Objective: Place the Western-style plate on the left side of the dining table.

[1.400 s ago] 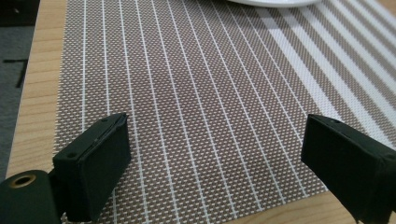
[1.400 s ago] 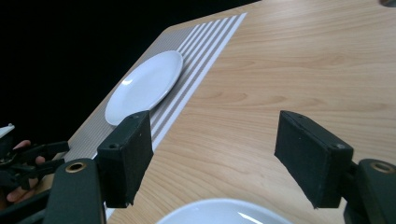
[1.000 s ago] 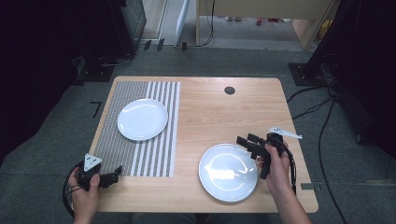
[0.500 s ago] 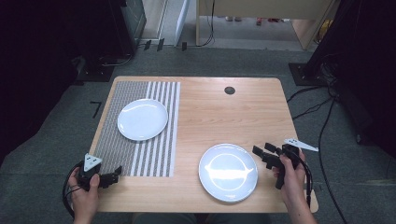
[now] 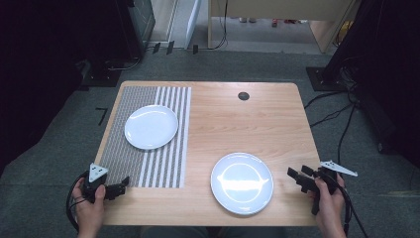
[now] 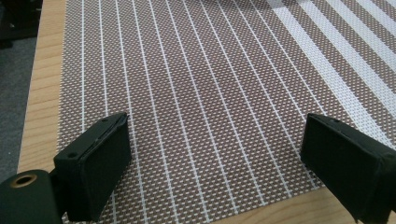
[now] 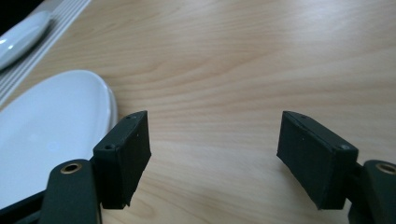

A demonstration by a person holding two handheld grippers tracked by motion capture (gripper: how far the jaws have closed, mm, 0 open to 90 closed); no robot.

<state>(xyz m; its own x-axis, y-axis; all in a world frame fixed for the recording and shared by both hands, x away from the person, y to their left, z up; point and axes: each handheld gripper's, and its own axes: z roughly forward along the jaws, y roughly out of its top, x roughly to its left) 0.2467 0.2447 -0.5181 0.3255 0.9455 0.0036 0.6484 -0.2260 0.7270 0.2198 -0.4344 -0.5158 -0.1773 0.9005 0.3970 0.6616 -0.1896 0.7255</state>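
Your right gripper (image 5: 300, 177) sits just off the right rim of the near plate (image 5: 242, 182), jaws wide apart, empty, pointing left at it. The plate is round, so no long axis. Your left gripper (image 5: 120, 186) is well apart on the striped mat (image 5: 129, 163), also wide and empty. Wood table (image 5: 237, 124) lies flat; the far plate (image 5: 151, 126) rests on the mat.
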